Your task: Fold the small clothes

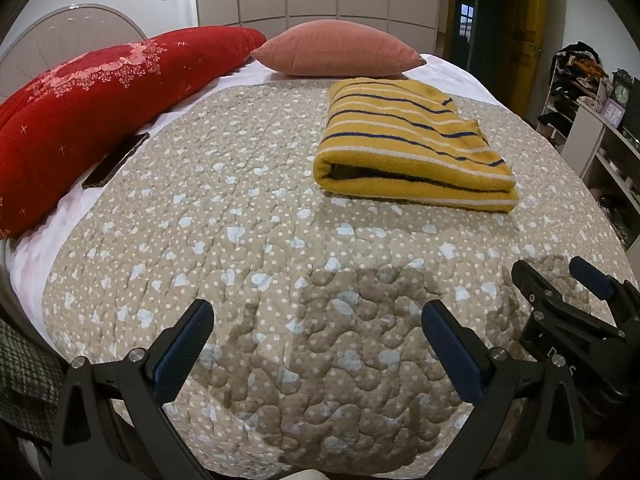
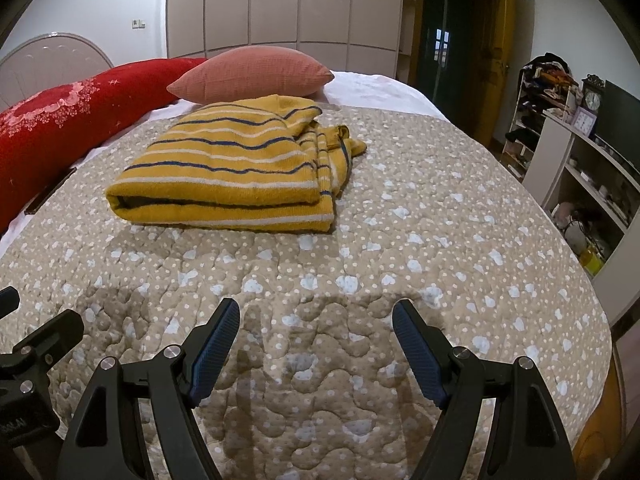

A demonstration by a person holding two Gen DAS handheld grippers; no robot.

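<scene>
A yellow garment with blue and white stripes (image 1: 412,140) lies folded into a thick rectangle on the quilted bed cover (image 1: 248,240), far right of centre in the left wrist view. In the right wrist view the garment (image 2: 236,168) lies left of centre, with loose fabric bunched at its right edge. My left gripper (image 1: 318,320) is open and empty, hovering over the cover well short of the garment. My right gripper (image 2: 316,320) is open and empty, also near the front edge. The right gripper also shows in the left wrist view (image 1: 556,276).
A long red floral pillow (image 1: 80,108) and a pink cushion (image 1: 336,50) lie at the head of the bed. A dark phone (image 1: 116,160) rests by the red pillow. White shelves (image 2: 592,184) with clutter stand to the right, a wardrobe (image 2: 280,8) behind.
</scene>
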